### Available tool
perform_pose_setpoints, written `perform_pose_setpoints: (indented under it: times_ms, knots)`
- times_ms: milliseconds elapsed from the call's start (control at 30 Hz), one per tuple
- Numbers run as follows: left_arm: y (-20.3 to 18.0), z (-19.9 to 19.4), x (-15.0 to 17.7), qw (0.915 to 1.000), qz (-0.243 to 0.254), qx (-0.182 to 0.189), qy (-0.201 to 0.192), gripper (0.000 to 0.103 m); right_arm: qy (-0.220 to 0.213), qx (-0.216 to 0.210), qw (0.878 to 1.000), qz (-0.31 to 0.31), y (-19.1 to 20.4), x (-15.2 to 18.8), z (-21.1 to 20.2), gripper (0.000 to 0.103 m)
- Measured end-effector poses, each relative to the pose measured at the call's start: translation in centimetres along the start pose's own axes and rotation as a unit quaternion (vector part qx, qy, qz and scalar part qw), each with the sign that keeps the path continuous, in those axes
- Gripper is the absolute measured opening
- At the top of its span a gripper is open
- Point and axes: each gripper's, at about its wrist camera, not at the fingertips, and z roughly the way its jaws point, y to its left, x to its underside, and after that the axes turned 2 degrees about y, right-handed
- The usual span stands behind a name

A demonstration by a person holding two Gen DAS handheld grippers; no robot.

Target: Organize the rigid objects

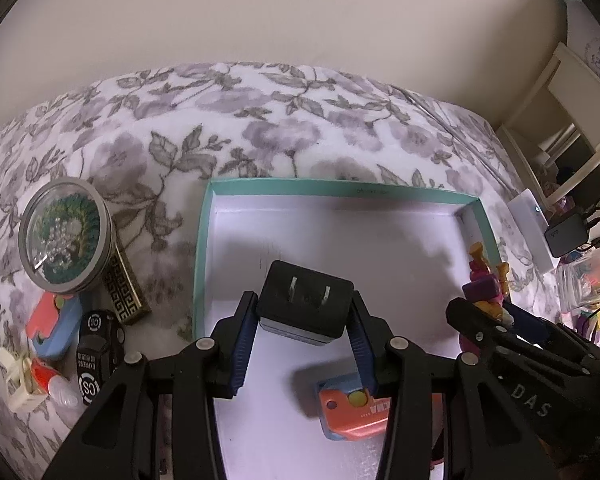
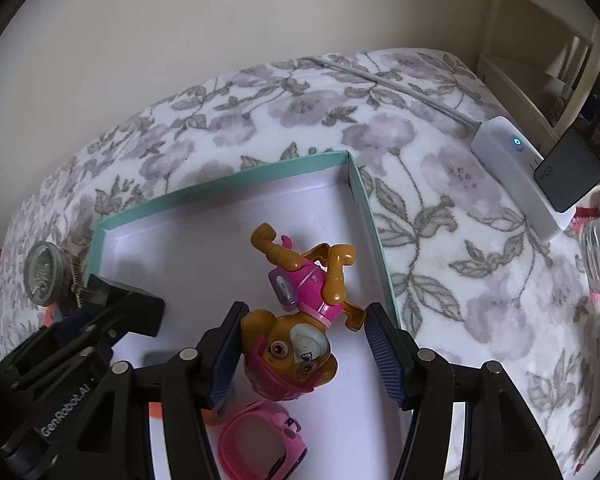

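1. Left gripper (image 1: 305,328): its 2 blue-padded fingers (image 1: 242,344) are clamped on a black plug adapter (image 1: 306,304), prongs facing up, held over the white floor of the box
2. Box (image 1: 201,240): shallow, teal-walled, lying on a flowered blanket (image 1: 220,120)
3. Orange and blue block (image 1: 350,408): on the box floor at 5 o'clock of the adapter, partly behind the left gripper's right-hand finger
4. Right gripper (image 2: 302,354): jaws about half apart; the left-hand pad (image 2: 224,360) touches the head of a toy dog (image 2: 296,328), while the right-hand pad stands clear of the head. Whether the dog's paw meets that pad cannot be told
5. Toy dog: brown with pink suit, upside down, legs toward 12 o'clock, inside the box near its right wall
6. Pink watch (image 2: 260,440): on the box floor at 6 o'clock of the dog
7. Round glass-lidded tin (image 1: 66,236): on the blanket at 9 o'clock of the box, with small items at its 6 o'clock
8. White power strip (image 2: 516,176): on the blanket at 2 o'clock of the box, a black charger (image 2: 570,168) plugged in
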Motion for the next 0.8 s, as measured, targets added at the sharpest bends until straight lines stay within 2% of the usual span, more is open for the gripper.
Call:
perform_pose_setpoints:
  times_ms: [433,800]
  knots:
    - [-0.3,0.4,-0.7,0.9997,0.003,-0.013,-0.019,0.046,-0.01,0.013,1.0,-0.016,0.7,-0.3,0.9,0.063]
    - [-0.5,0.9,-0.4,0.9997,0.013,-0.021,-0.005,0.047,-0.006,0.024,0.999,-0.025,1.0,-0.1,1.3,0.065]
